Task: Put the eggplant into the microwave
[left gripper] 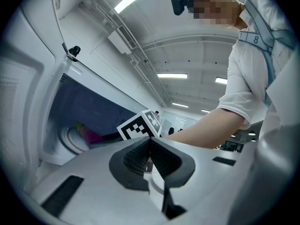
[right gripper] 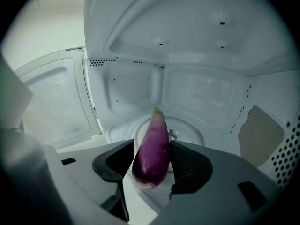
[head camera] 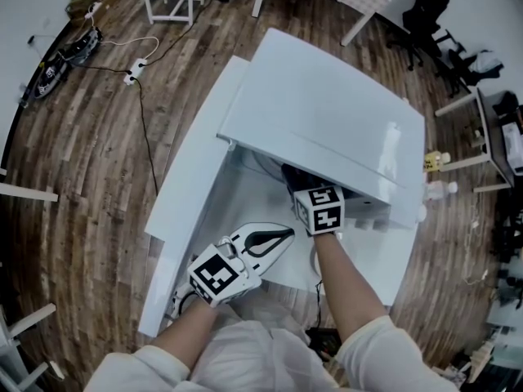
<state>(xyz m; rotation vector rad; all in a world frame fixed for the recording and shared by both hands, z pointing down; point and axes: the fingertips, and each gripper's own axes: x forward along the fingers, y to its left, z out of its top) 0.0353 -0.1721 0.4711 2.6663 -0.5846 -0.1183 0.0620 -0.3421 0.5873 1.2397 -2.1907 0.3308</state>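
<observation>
Glossy purple eggplant (right gripper: 152,149) clamped at mid-body between wide-set jaws of right gripper (right gripper: 151,146), inside white microwave (head camera: 327,113) cavity, above glass turntable (right gripper: 192,132). Likely light, firm, smooth-skinned and slippery; thick middle the surest hold. Jaws of left gripper (left gripper: 151,146) closed, empty.

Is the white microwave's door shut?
No, the white microwave's door stands swung open at the left, and the right gripper holds the long purple eggplant inside the cavity.

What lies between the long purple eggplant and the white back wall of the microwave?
Only the bare round white turntable, shown in the right gripper view.
</observation>
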